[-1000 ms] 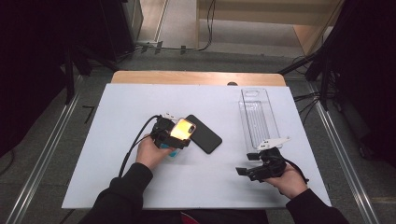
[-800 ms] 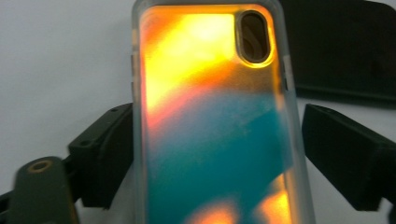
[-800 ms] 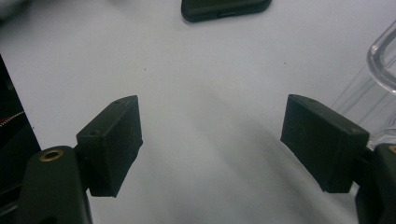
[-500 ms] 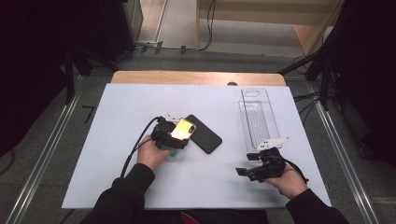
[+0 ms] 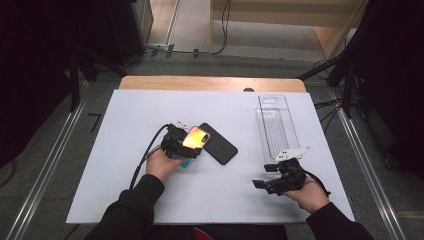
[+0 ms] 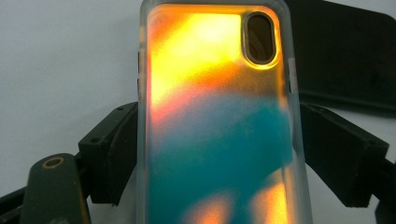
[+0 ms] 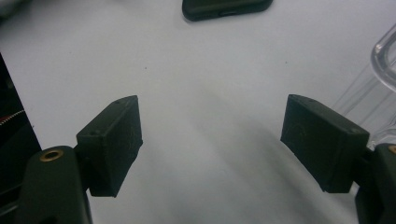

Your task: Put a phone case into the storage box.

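Left gripper view: translucent phone case with an orange-and-teal iridescent back (image 6: 217, 121) sits between the left gripper (image 6: 219, 149) jaws, which have just been closing and now press its long edges. High view: case held just left of black phone (image 5: 217, 143) on white tabletop (image 5: 125, 125). Right gripper (image 7: 212, 144) jaws wide, empty, near clear plastic tray (image 5: 276, 125).

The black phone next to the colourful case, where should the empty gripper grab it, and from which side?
Probably across its two long edges, near the middle. The black phone lies flat on the white table, so those thin sides are what jaws can pinch. The right gripper stands open with nothing between its jaws; coming from its own side reaches the free end, away from the colourful case in the left gripper.
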### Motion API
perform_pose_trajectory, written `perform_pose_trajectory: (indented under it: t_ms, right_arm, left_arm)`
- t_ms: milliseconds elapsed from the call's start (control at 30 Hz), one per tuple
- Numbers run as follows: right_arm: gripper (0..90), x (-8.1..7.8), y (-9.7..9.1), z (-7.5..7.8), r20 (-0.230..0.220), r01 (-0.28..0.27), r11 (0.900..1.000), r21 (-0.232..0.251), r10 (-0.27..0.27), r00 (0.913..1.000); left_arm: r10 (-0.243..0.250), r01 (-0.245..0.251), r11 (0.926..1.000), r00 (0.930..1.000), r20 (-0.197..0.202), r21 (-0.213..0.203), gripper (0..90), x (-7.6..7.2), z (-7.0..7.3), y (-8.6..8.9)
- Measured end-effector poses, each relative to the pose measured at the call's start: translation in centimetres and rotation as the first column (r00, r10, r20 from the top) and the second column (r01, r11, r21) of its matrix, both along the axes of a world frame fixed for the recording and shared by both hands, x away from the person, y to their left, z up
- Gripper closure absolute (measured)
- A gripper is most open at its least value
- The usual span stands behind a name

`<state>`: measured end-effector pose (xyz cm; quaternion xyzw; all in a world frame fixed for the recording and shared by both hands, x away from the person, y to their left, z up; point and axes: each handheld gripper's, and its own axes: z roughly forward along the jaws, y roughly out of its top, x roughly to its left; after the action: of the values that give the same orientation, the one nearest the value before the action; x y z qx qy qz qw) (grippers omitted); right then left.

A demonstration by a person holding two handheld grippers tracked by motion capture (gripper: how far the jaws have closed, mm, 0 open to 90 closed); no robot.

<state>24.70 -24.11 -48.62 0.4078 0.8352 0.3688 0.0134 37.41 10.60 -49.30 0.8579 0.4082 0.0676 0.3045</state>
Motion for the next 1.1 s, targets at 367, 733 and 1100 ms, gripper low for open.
perform_pose_trajectory:
  t_ms: [367,733,1100]
  right_arm:
    - [18.5,0.0,-0.1,0.0,0.001,0.001,1.0,0.004,-0.001,1.0]
    - [18.1,-0.1,0.2,0.4,0.0,0.02,0.9988,0.045,-0.02,0.9998]
    - [18.2,-0.3,1.0,1.0,0.015,0.033,0.9964,0.078,-0.034,0.9993]
  left_arm:
    - [-0.033,0.032,0.9977,0.9994,-0.008,-0.059,16.3,-0.2,2.4,0.3]
    - [-0.067,0.065,0.9903,0.9977,-0.009,-0.122,16.3,-1.7,4.3,0.7]
    - [-0.089,0.082,0.9814,0.9954,-0.035,-0.173,16.2,-3.8,5.1,0.8]
